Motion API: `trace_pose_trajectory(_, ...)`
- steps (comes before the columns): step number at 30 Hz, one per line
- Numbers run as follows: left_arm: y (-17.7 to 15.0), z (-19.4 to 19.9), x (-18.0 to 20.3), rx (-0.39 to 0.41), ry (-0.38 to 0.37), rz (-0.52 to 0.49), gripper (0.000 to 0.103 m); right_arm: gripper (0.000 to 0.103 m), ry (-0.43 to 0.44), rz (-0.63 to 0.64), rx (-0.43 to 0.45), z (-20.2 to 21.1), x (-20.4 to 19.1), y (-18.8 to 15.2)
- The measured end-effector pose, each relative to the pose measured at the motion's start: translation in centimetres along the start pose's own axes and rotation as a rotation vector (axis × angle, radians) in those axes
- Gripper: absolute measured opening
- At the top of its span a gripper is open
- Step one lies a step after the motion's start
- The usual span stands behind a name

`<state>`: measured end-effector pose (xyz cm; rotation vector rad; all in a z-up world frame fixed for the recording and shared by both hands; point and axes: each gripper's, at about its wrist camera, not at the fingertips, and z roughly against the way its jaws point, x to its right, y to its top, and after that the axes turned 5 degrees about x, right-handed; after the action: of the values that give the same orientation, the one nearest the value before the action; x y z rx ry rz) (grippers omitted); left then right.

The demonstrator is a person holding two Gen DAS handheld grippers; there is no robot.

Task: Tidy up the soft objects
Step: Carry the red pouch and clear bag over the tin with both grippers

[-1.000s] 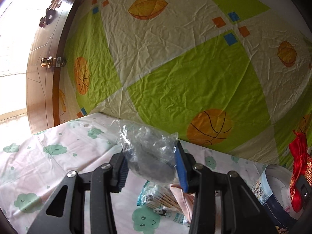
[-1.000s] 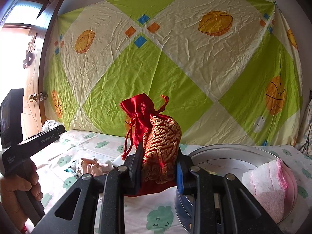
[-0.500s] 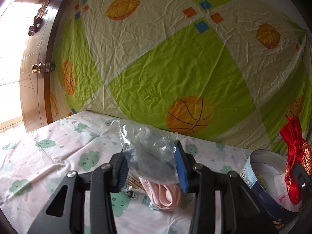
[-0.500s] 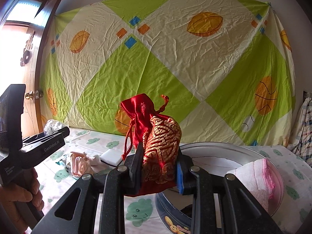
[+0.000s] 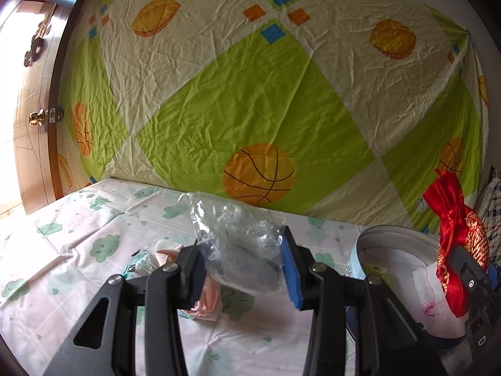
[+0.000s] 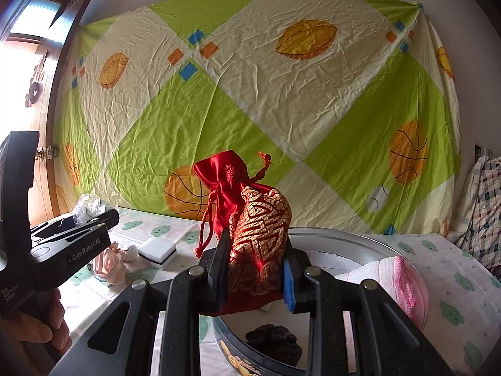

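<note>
Above the round tin's rim (image 6: 369, 244), the right hand-held gripper (image 6: 254, 269) clamped a red pouch (image 6: 260, 232); left hand-held gripper (image 5: 241, 269), marked "GenRobot.AI", pinched a clear plastic bag (image 5: 238, 244).

A crumpled clear plastic bag (image 5: 241, 247) is clamped by the left gripper (image 5: 242, 269) above the bedsheet (image 5: 78, 250). A red pouch (image 5: 454, 235) is seen over the round tin (image 5: 369, 244).

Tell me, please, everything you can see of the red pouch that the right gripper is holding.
The red pouch is shiny satin-like cloth, its lower body woven with a gold pattern. A red drawstring cinches the neck, the ruffled top stands upright above it, and knotted cord ends hang loose. It looks stuffed. The right gripper pinches its body from both sides, holding it above the near rim of the round tin.
</note>
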<state>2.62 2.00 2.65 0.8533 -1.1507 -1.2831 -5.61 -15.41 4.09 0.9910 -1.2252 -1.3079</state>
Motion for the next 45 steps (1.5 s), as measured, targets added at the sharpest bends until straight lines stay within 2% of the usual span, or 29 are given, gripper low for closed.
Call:
trace_pose_trajectory(22, -0.4, 1.3, 9.1, -0.011, -0.147, -0.07, 0.041, 0.03, -0.125, -0.049, -0.079, -1.4, 8.0, -0.1)
trace_pose_trajectory(33, -0.4, 0.5, 13.8, -0.02, -0.203, -0.111, 0.041, 0.03, -0.185, -0.063, -0.104, -2.3, 11.8, 0.1)
trace_pose_trajectory(45, -1.4, -1.2, 17.6, -0.086, -0.192, -0.143, 0.041, 0.03, -0.225, -0.06, -0.14, -3.9, 14.3, 0.2)
